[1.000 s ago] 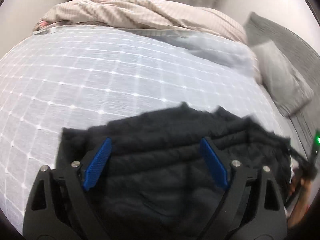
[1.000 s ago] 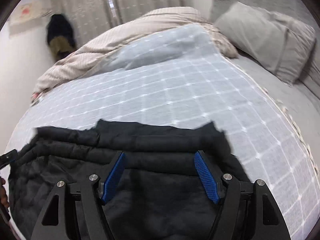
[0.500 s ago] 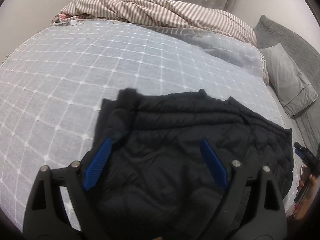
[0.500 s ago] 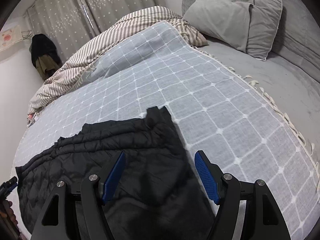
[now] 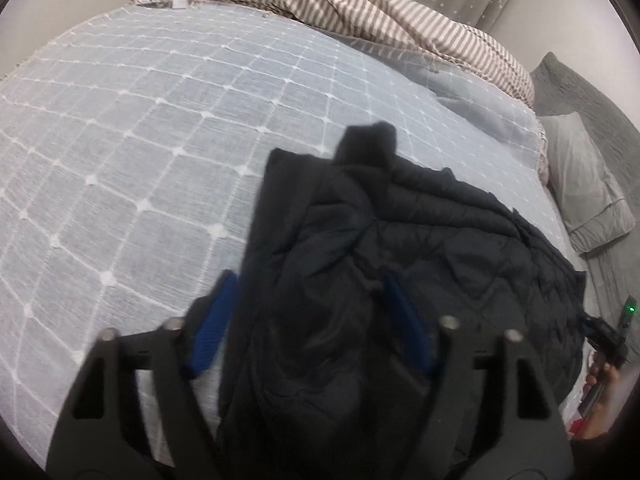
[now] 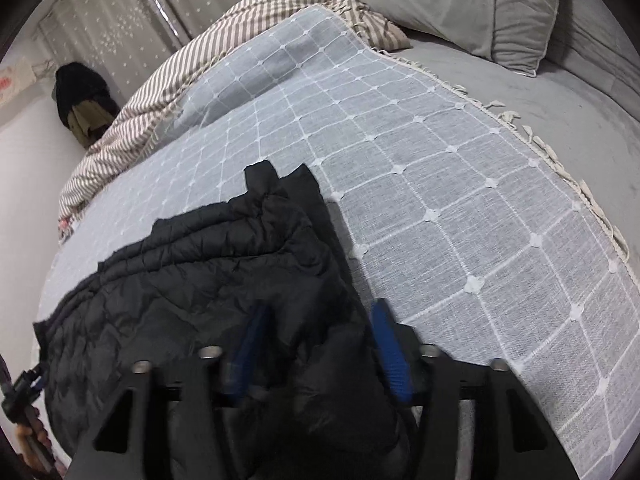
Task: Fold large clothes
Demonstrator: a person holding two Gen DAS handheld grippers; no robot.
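Your black quilted jacket [image 5: 420, 248] lies on the pale blue checked bedspread [image 5: 140, 140], near the edge closest to you. It is already bunched into a wide, flat bundle, with a small dark flap sticking up at its far corner.

Your left gripper [image 5: 308, 320] sits over the jacket's left end. Its jaws are closing right now, and the puffy cloth is between them — the left blue pad [image 5: 212, 328] is still on the bedspread side, just beside the jacket's edge, so the pinch is not finished. Your right gripper [image 6: 316, 344] is at the jacket's other end. Its jaws are closing too, with a thick hump of cloth between the blue pads. They look close to the cloth, but blur keeps me from telling if they press it yet.

So the step in hand looks like grabbing both ends of the jacket, ready for a fold. For the next move, I think you need a firm hold on all the layers at each end (puffy cloth slips out easily). Then both ends should go up and over together — evenly, so the jacket lands flat on itself.

There is plenty of bare bedspread beyond the jacket. The striped blanket [image 5: 360, 4] and the grey pillow [image 6: 460, 4] are well apart from it.
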